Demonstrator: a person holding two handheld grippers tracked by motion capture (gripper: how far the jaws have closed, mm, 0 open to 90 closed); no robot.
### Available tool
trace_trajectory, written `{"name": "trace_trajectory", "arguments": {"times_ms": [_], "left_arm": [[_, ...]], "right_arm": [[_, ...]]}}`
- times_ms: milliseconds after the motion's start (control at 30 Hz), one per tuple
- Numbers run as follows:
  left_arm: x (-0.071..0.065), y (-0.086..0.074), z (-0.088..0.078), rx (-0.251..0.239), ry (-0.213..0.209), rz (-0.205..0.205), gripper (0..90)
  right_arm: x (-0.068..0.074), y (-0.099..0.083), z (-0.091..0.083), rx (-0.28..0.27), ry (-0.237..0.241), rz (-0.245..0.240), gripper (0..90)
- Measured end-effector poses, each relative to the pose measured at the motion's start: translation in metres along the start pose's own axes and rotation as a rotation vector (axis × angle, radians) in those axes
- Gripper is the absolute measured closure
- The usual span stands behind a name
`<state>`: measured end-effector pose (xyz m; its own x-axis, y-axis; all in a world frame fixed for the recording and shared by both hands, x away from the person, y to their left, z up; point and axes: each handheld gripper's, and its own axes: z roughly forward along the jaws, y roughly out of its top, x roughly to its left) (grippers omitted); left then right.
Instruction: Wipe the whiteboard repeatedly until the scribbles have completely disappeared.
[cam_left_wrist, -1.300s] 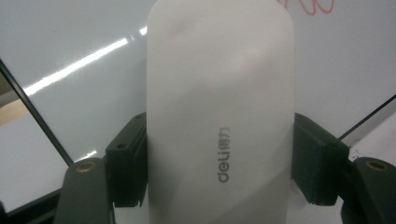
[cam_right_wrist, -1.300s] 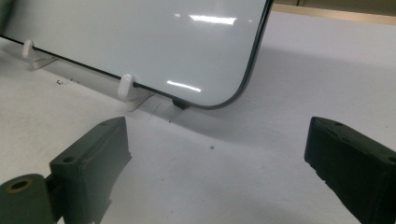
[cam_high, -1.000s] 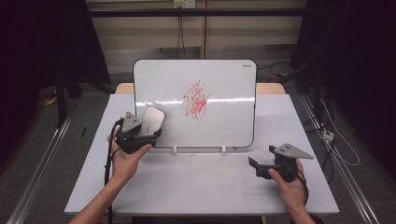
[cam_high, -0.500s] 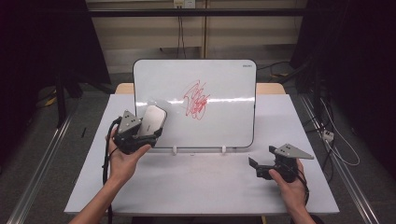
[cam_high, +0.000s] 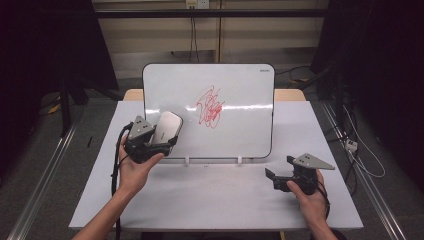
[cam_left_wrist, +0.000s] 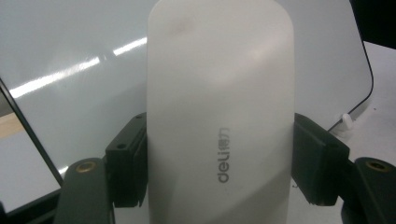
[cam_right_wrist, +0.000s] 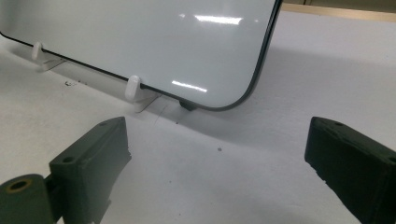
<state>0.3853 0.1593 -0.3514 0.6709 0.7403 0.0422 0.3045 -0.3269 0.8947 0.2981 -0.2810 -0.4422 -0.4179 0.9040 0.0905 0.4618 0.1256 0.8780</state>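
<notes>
1. On the white table (cam_high: 210, 200) a whiteboard (cam_high: 240, 125) stands propped upright, leaning back, its lower edge seated in two small white clips (cam_high: 186, 161)
2. Near the middle of the board's face sits a red scribble (cam_high: 210, 107); a bright strip of reflected light crosses the board just beside it
3. At the board's lower left corner the left gripper (cam_high: 155, 145), held in the person's left hand (cam_high: 131, 167), has its jaws closed against the two long sides of a white eraser (cam_high: 166, 131)
4. Seen from the left gripper view, the eraser (cam_left_wrist: 219, 116) stands lengthwise between the black jaws, grey "deli" lettering on its back, and its far face lies toward the whiteboard (cam_left_wrist: 70, 60); whether it actually touches the surface cannot be told
5. Well apart from the scribble, the eraser sits to its left and lower on the board
6. Toward the table's right front, the right gripper (cam_high: 282, 181) rests low in the right hand (cam_high: 312, 202), pointing left
7. Its jaws stand wide apart with nothing between them; past them the right gripper view shows the board's rounded lower corner (cam_right_wrist: 233, 100) and one clip (cam_right_wrist: 133, 88) on the bare tabletop
</notes>
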Motion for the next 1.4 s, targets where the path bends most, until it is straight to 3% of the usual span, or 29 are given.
{"name": "trace_trajectory", "arguments": {"times_ms": [200,733,1400], "left_arm": [[-0.008,0.015,0.001,-0.011,0.007,0.037,30.6],[-0.014,0.036,0.019,-0.007,0.005,0.071,30.7],[-0.007,0.055,0.03,-0.017,0.059,0.098,30.7]], "right_arm": [[-0.001,-0.001,-0.001,0.002,0.006,0.001,6.5],[0.0,-0.001,0.0,0.005,0.004,0.001,6.5],[-0.001,-0.001,0.0,0.005,0.005,-0.006,6.5]]}}
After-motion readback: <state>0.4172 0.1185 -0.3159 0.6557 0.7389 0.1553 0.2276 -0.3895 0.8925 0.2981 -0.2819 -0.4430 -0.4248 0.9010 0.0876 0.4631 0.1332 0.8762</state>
